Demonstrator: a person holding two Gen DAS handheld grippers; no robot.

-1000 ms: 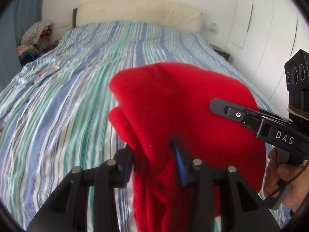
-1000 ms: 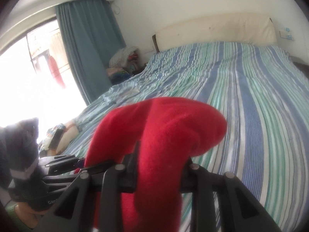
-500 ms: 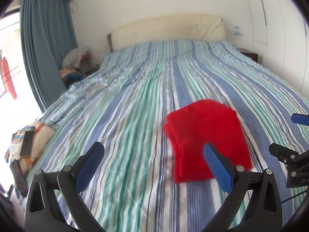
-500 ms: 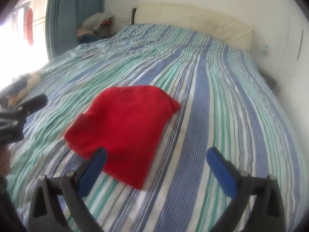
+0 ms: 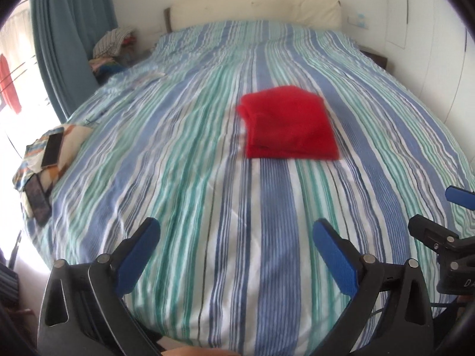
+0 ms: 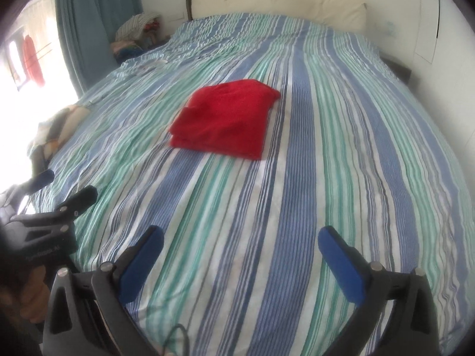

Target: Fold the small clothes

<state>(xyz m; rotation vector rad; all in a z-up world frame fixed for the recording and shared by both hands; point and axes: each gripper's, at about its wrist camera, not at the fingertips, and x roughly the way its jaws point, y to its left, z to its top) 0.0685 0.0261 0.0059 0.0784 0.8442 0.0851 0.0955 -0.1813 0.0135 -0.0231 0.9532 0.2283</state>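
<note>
Mid-bed, toward the right edge, red garment (image 5: 289, 127) lies folded flat. Soft, light, fleecy; layers likely to slide apart. Best pinched at stacked near-edge corners. Left fingers (image 5: 236, 255) and right fingers (image 6: 240, 262) both wide open, empty, well short of it.

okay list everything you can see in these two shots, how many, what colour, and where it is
red garment: one, red, folded, lying flat mid-bed
bedspread: one, blue, green and white stripes, covering the bed
headboard: one, cream, far end of bed
curtain: one, blue, by the window
clothes pile: one, mixed colours, beside the bed's far corner
phones: two, dark, on a patterned cloth at the bed's edge
left tongs: one, black with blue pads, open, empty
right tongs: one, black with blue pads, open, empty
</note>
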